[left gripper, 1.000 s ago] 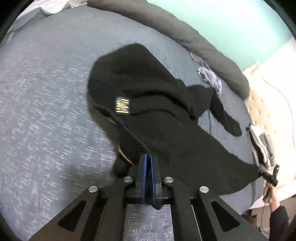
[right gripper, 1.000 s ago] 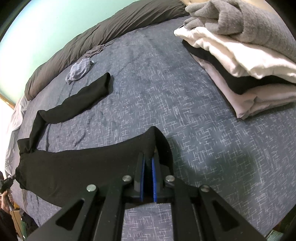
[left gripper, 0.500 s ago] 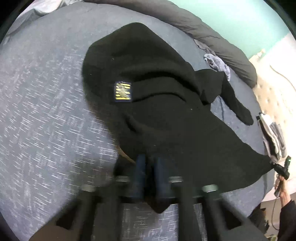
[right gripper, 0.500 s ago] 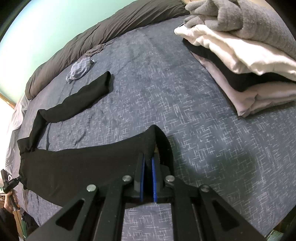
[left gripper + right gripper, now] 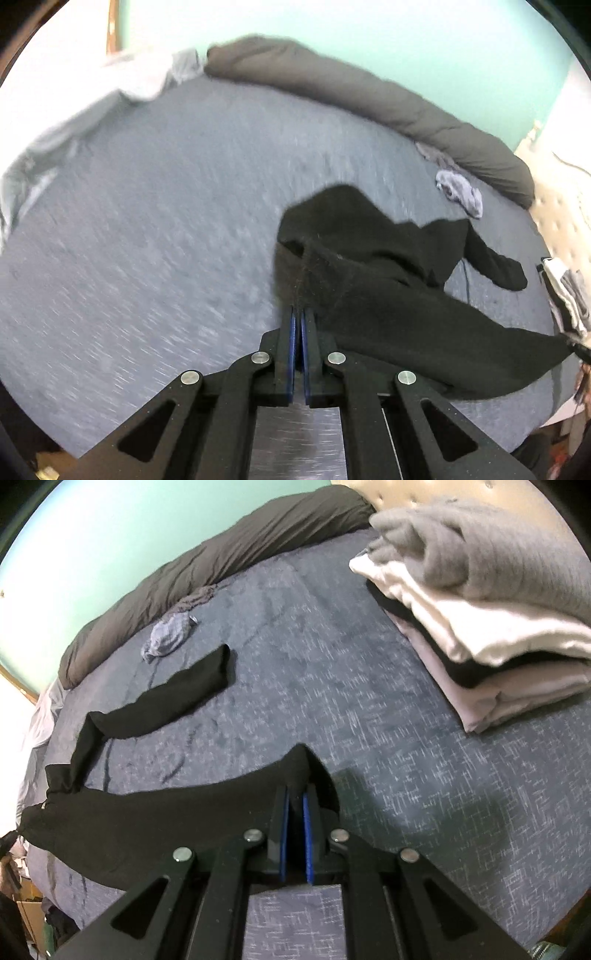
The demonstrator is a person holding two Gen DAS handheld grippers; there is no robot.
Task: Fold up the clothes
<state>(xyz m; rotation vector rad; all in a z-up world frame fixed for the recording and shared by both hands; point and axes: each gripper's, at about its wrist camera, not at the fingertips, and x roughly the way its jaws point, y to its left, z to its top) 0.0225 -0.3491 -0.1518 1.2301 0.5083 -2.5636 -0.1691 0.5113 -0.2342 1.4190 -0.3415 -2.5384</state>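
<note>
Tools both clamp my black sweater (image 5: 388,295): left tool (image 5: 298,314) lifts one corner, right tool (image 5: 295,794) pinches another over the bed (image 5: 369,701).

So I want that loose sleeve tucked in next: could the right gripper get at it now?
Probably not yet: the right gripper is shut on the black sweater's hem; the bedspread toward the sleeve lies unobstructed.

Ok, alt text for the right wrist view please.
The right tongs, shut, pinch a corner of a black garment spread over a blue-grey bed. A stack of folded clothes sits at upper right, a dark duvet along the far edge.
</note>
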